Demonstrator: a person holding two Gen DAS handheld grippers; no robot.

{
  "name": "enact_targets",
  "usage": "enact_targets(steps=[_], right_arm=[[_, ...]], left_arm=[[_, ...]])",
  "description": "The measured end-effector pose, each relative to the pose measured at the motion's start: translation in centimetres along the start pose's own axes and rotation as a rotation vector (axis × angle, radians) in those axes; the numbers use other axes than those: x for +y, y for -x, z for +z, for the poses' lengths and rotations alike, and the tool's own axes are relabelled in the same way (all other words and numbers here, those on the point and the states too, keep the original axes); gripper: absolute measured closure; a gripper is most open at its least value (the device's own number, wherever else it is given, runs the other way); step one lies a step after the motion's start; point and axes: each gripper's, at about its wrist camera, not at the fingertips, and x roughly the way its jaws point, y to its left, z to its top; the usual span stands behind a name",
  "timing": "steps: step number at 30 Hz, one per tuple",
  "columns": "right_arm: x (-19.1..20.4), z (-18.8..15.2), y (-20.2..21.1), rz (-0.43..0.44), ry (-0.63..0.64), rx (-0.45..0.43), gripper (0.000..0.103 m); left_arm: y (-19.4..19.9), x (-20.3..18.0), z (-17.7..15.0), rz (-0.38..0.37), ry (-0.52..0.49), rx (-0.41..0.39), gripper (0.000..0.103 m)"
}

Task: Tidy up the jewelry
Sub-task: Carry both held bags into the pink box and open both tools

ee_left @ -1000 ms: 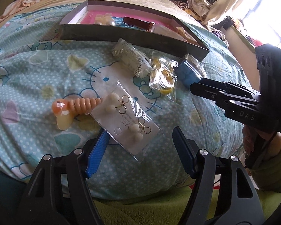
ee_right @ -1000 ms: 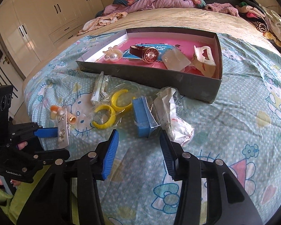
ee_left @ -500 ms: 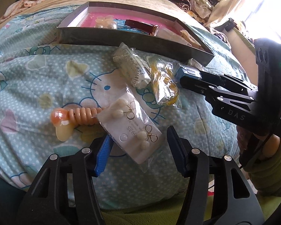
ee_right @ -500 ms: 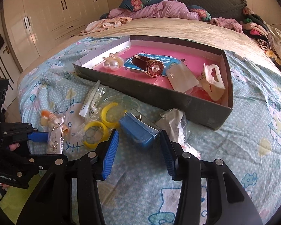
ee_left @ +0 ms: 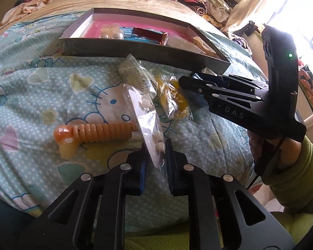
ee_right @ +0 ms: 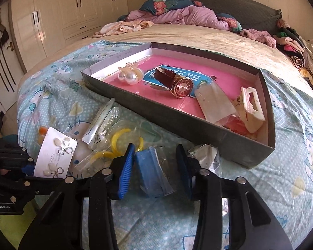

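My left gripper (ee_left: 155, 162) is shut on a clear bag holding a white earring card (ee_left: 148, 125), which stands on edge, lifted off the bedspread; the card also shows in the right wrist view (ee_right: 54, 156). My right gripper (ee_right: 154, 164) is open, its fingers on either side of a bagged blue box (ee_right: 150, 170) that lies on the bed. The grey tray with a pink floor (ee_right: 229, 139) holds a pearl hair piece (ee_right: 129, 76), a brown watch (ee_right: 177, 83), a clear packet (ee_right: 215, 104) and a cream hair claw (ee_right: 251, 108).
On the bedspread lie an orange spiral hair tie (ee_left: 98, 133), bagged yellow hoops (ee_right: 123, 143), a bagged comb-like piece (ee_left: 135, 75) and a crumpled clear bag (ee_right: 206, 156). Clothes are piled at the far side of the bed. White wardrobes (ee_right: 58, 16) stand at the left.
My left gripper closed on the earring bag and tipped it up on edge. My right gripper moved forward, so its open fingers now straddle the blue box.
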Motion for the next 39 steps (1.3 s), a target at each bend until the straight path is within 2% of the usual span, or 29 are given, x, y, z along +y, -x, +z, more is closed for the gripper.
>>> enact_targets(steps=[2, 15, 25, 39], right_arm=[[-0.1, 0.1, 0.0, 0.001, -0.005, 0.003, 0.078], [-1.0, -0.6, 4.0, 0.035, -0.056, -0.032, 0.079], [-1.6, 1.3, 7.3, 0.029, -0.061, -0.119, 0.079], [-3.8, 3.8, 8.3, -0.006, -0.094, -0.195, 0.079]], left_arm=[[0.5, 0.0, 0.1, -0.005, -0.002, -0.014, 0.094], [3.6, 0.3, 2.0, -0.001, 0.008, -0.110, 0.094], [4.6, 1.3, 4.3, 0.031, 0.011, -0.149, 0.094], [4.6, 3.0, 8.5, 0.083, 0.019, -0.189, 0.094]])
